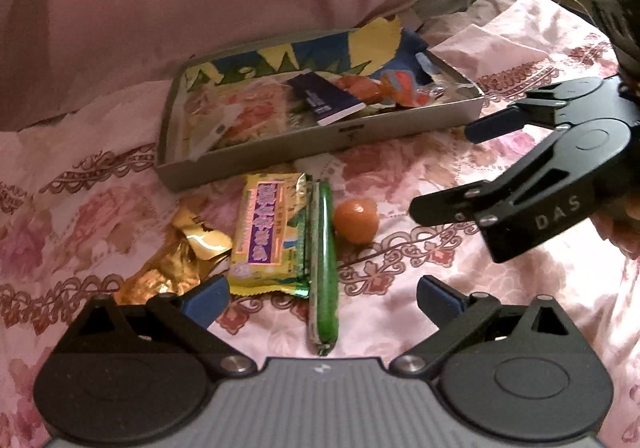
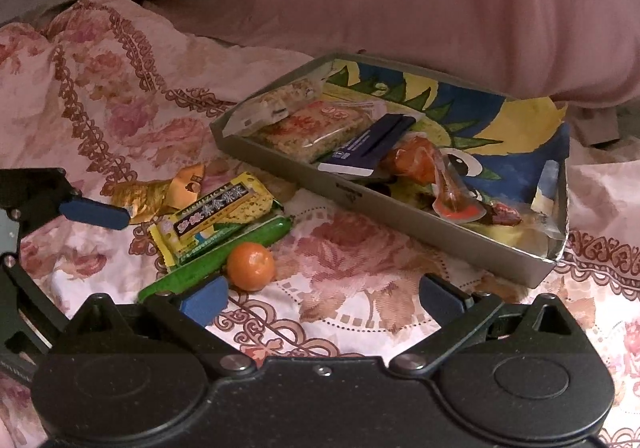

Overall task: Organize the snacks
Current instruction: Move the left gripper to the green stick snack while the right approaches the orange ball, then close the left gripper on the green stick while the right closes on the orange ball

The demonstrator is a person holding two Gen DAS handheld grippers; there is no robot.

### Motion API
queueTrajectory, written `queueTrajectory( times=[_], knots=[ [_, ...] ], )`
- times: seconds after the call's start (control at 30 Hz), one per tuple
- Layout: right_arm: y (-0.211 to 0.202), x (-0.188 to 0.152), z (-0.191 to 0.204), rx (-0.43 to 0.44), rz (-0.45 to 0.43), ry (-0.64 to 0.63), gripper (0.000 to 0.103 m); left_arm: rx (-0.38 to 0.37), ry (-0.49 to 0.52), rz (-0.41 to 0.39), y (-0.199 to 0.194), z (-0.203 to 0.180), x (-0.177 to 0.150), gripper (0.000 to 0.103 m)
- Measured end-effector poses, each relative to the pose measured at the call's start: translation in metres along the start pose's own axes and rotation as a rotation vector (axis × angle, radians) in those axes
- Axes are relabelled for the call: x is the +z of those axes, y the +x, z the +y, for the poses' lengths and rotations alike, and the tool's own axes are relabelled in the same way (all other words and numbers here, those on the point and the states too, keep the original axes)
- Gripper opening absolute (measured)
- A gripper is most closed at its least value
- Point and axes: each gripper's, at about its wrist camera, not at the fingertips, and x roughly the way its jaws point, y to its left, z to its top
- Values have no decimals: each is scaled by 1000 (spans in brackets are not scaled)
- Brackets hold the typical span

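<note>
On a floral bedspread (image 1: 420, 176), four loose snacks lie in a row before a shallow tray (image 1: 280, 146) already holding several packets. Left to right: gold wrapper (image 1: 172, 264), yellow packet (image 1: 268, 238), green stick (image 1: 323, 268), small orange (image 1: 356, 221). Both tools hover wide and empty, the left tool (image 1: 320, 298) over the packet and stick, the right tool (image 2: 324, 298) nearest the orange. Gathering seems midway; next, one tool should probably close on a loose snack and carry it to the tray.
</note>
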Motion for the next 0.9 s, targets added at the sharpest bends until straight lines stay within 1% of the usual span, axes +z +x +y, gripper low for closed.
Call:
queueTrajectory(
  times=[0.17,0.27,0.37,0.47,0.53,0.57,0.6,0.63,0.67,0.73,0.87,0.9],
  knots=[
    [3,-1,-1,8,12,6,100,-31,-1,-6,-3,-1,-1,94],
    [5,-1,-1,29,12,13,99,-48,3,-15,-4,-2,-1,91],
    [9,0,0,45,10,13,97,-65,9,-15,-3,-3,-1,84],
    [16,1,-2,73,14,23,91,-78,23,-9,1,-5,-1,77],
    [21,2,-3,94,21,38,85,-87,35,3,7,-5,0,65],
    [24,3,-4,102,26,47,83,-92,40,9,10,-6,0,62],
    [26,3,-5,109,29,60,79,-95,44,18,13,-6,0,57],
    [28,3,-5,117,31,73,75,-93,47,21,15,-5,-1,57],
    [29,3,-6,128,36,87,74,-89,53,20,17,-5,-1,56],
    [32,3,-5,152,49,106,71,-80,60,23,18,-5,0,52],
    [37,3,0,192,65,111,68,-63,55,42,24,-3,1,46],
    [38,3,2,193,68,107,66,-63,51,47,26,-2,1,45]
  ],
)
